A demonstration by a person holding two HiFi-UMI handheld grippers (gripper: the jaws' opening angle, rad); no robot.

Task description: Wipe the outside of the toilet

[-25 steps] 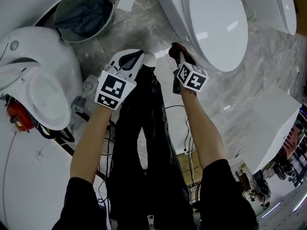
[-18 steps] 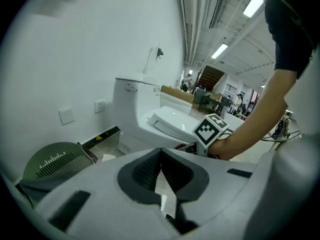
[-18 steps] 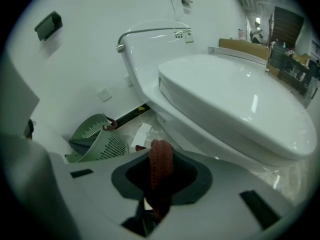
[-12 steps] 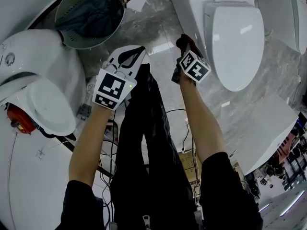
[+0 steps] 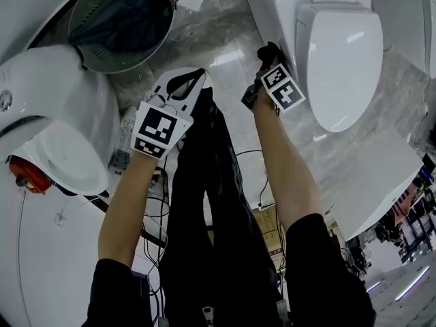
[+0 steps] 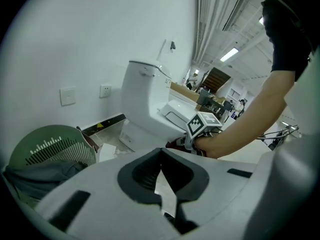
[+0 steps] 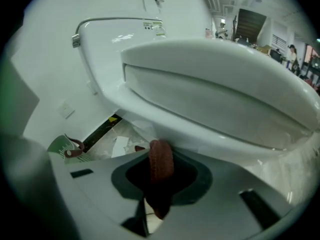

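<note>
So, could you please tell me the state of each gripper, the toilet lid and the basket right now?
Left gripper: shut, empty, held clear of the toilet.
Right gripper: shut on the red cloth, at the side of the toilet bowl.
Toilet lid: closed.
Green basket: open-topped, with dark fabric inside.

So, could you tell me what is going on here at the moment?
A person is wiping the outside of a toilet. The right gripper is shut on a reddish cloth, held at the toilet's side just below the rim. The left gripper hangs shut and empty, away from the toilet.
</note>
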